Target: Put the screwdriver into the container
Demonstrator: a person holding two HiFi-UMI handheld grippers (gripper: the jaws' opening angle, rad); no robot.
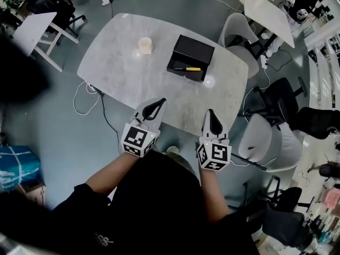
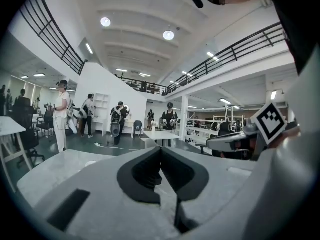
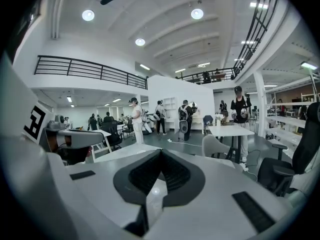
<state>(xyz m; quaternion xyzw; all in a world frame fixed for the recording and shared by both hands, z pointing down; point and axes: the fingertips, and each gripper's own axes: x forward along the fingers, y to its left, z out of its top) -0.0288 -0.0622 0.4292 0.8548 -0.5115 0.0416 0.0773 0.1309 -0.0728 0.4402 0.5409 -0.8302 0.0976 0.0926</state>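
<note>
My 2 grippers hang over the near edge of the grey marble table [image 1: 122,62], both empty. The left gripper [image 1: 161,101] has its jaws pressed together with nothing between them, and its own view shows the dark pads meeting along 1 seam. The right gripper [image 1: 211,112] is likewise closed on nothing, its pads touching tip to tip.

The screwdriver [image 1: 187,68], with its yellow handle, lies across the near part of the black container [image 1: 194,51], well apart from both grippers. I cannot tell whether it rests on the floor of the container or on its rim. The container sits at 1 o'clock from the left gripper and 11 o'clock from the right. A pale cup [image 1: 145,45] stands at 9 o'clock from the container, apart from it.
</note>
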